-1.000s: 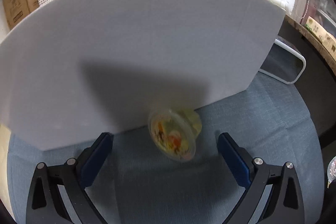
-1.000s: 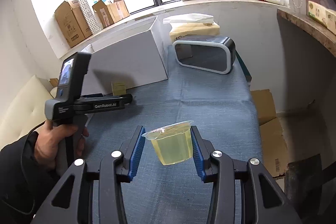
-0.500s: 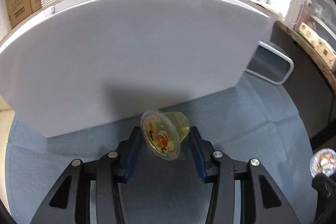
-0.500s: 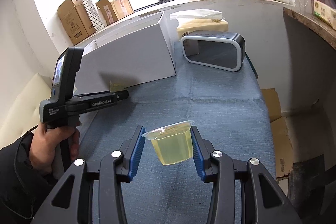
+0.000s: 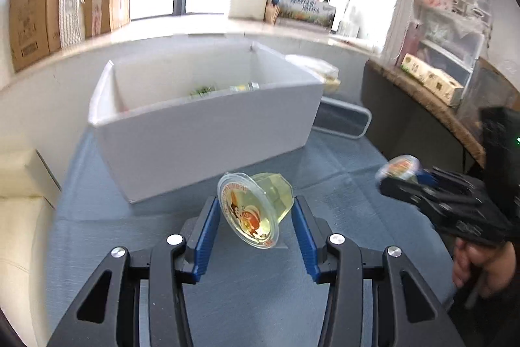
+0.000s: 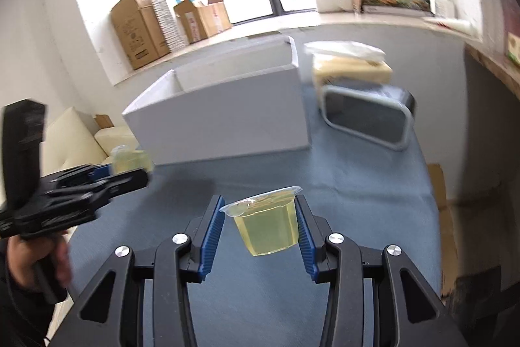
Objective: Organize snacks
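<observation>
A yellow jelly cup [image 5: 260, 210] lies tipped on its side between the blue pads of the left gripper [image 5: 255, 228], its printed foil lid facing the camera, pinched clear above the blue-grey cloth [image 5: 341, 184]; a second jelly cup [image 6: 268, 225] sits nearly upright, slightly tilted, clamped between the pads of the right gripper [image 6: 260, 230], lid uppermost, also held off the cloth; each tool appears blurred in the other's view, carrying its cup. Beyond both stands an open white box [image 5: 208, 126] on the cloth, with a few items showing low inside it, too blurred to identify; just beside its right end lies a dark container with a white rim [image 6: 367, 119], tipped on its side, and behind that a tan tissue pack [image 6: 351, 67]; cardboard boxes [image 6: 139, 28] line the window sill.
</observation>
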Tool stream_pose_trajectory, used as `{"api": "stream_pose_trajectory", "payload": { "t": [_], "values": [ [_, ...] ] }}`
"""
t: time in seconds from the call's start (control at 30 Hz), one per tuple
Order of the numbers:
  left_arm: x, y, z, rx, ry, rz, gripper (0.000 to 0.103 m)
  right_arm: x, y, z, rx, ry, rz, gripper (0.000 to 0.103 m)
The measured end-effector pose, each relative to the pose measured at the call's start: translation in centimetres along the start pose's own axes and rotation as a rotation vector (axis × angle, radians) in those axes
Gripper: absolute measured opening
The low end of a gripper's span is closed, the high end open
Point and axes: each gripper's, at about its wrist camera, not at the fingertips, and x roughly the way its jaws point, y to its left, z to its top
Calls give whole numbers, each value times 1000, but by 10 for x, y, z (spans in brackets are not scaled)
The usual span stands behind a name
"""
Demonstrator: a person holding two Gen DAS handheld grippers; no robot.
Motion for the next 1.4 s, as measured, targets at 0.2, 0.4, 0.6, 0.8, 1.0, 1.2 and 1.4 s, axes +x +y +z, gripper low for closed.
{"api": "stream_pose_trajectory", "payload": {
  "t": [0.2,0.4,0.6,0.8,1.0,1.2,1.4],
  "values": [
    [-25,38,31,-34,-72,25,50,24,34,52,-86,-33,15,47],
    [-11,79,85,-79,-112,40,50,58,55,114,-122,-55,27,47],
    [42,100,122,-67,-63,62,50,96,56,156,-138,-33,-3,47],
    [66,104,130,-11,-62,165,103,123,40,170,-128,8,-36,90],
    [73,113,119,-61,-23,198,103,119,36,163,-135,-17,-76,103],
    [45,89,107,-9,-71,346,103,86,46,143,-166,-72,-126,103],
    [-4,57,79,-13,-120,228,103,30,65,114,-183,-142,-287,103]
  ]
}}
